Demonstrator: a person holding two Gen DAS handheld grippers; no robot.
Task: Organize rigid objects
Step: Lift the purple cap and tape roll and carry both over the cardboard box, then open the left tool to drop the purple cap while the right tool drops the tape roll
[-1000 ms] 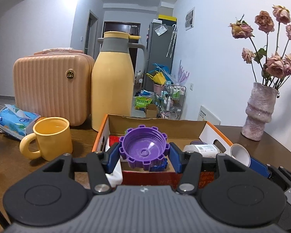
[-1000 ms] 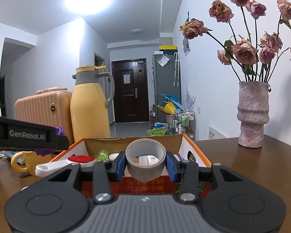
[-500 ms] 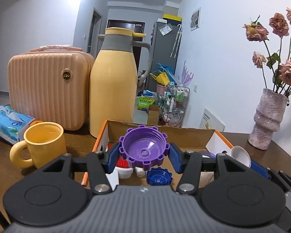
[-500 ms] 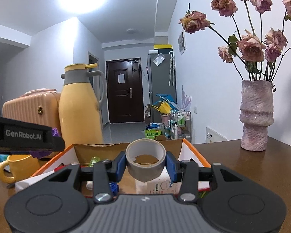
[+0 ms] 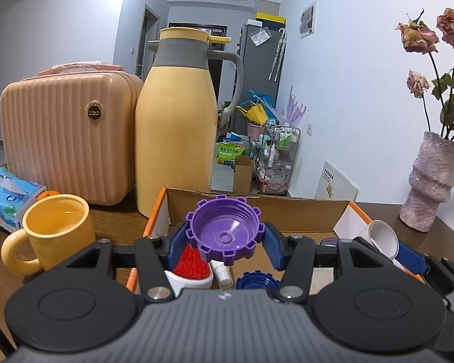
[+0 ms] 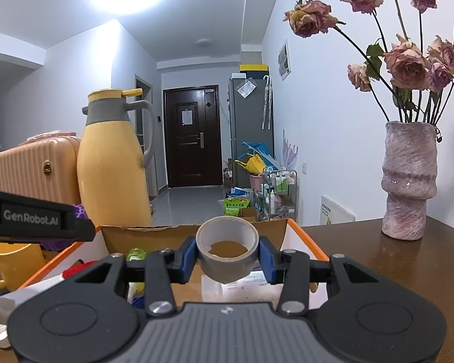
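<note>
My left gripper (image 5: pixel 225 242) is shut on a large purple ribbed cap (image 5: pixel 224 230) and holds it above the open cardboard box (image 5: pixel 257 208). My right gripper (image 6: pixel 227 255) is shut on a grey tape roll (image 6: pixel 227 251) above the same box (image 6: pixel 148 236). Inside the box lie a red-and-white brush (image 5: pixel 192 267), a small white bottle (image 5: pixel 221 272), a blue cap (image 5: pixel 254 281) and a white packet (image 6: pixel 245 284). The left gripper's body (image 6: pixel 36 219) shows at the left of the right wrist view.
A yellow mug (image 5: pixel 51 233), a yellow thermos jug (image 5: pixel 175 127), a peach case (image 5: pixel 66 133) and a tissue pack (image 5: pixel 6 193) stand left of the box. A pink vase with dried roses (image 6: pixel 408 181) stands on the table at the right.
Both grippers have moved forward and over the box with their loads still held. More of the box's inside shows now.
</note>
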